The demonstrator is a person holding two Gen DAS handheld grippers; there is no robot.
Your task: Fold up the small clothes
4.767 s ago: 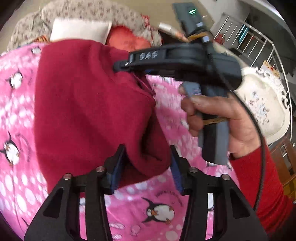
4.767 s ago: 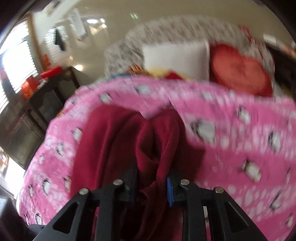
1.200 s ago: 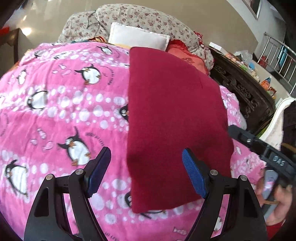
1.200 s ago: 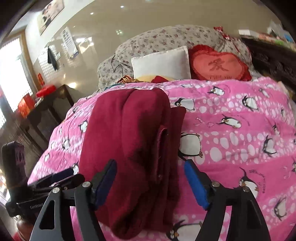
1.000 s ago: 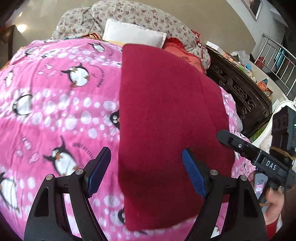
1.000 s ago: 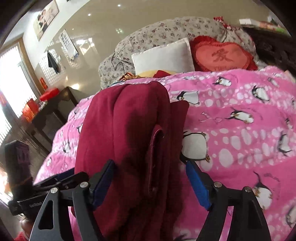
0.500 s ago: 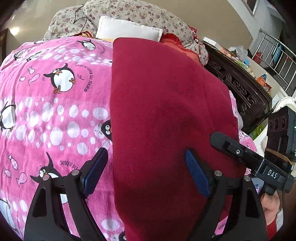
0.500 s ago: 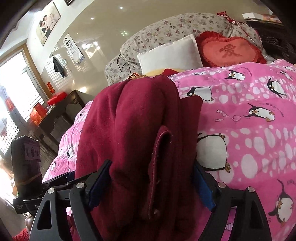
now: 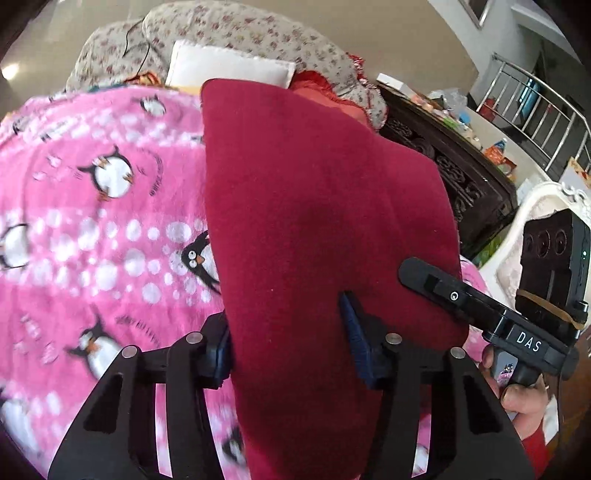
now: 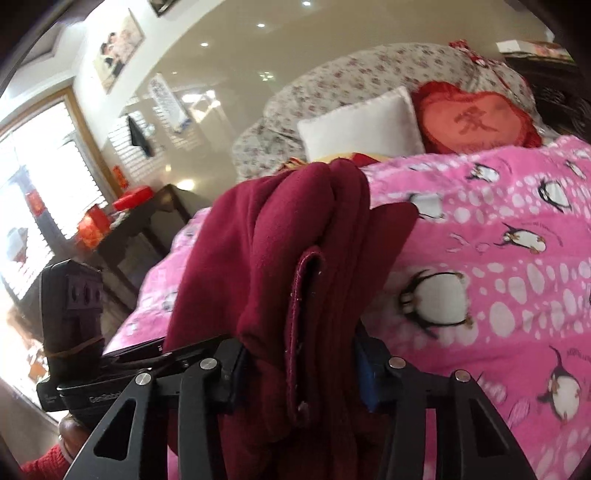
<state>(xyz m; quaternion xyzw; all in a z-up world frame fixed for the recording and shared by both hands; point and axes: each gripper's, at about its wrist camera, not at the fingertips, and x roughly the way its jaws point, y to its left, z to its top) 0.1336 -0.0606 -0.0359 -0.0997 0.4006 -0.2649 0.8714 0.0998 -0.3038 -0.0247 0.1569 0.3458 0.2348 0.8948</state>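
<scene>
A folded dark red garment [image 9: 317,229] lies lengthwise on the pink penguin blanket [image 9: 92,221]. My left gripper [image 9: 288,336] has its blue-padded jaws closed in on the near end of the garment. My right gripper [image 10: 299,362] grips the other near edge, where the thick folded layers [image 10: 295,258] bunch up between its jaws. The right gripper also shows in the left wrist view [image 9: 480,306], at the garment's right edge. The left gripper shows in the right wrist view [image 10: 110,369], at the garment's left.
A white pillow [image 9: 229,70], a red heart cushion [image 10: 476,122] and a floral bolster [image 9: 258,33] lie at the bed's head. A dark carved bed frame [image 9: 461,173] runs along the right. A dark side table [image 10: 147,229] stands left of the bed.
Both grippers moved forward onto the near end of the garment and their jaws narrowed from wide open to clamped on the cloth.
</scene>
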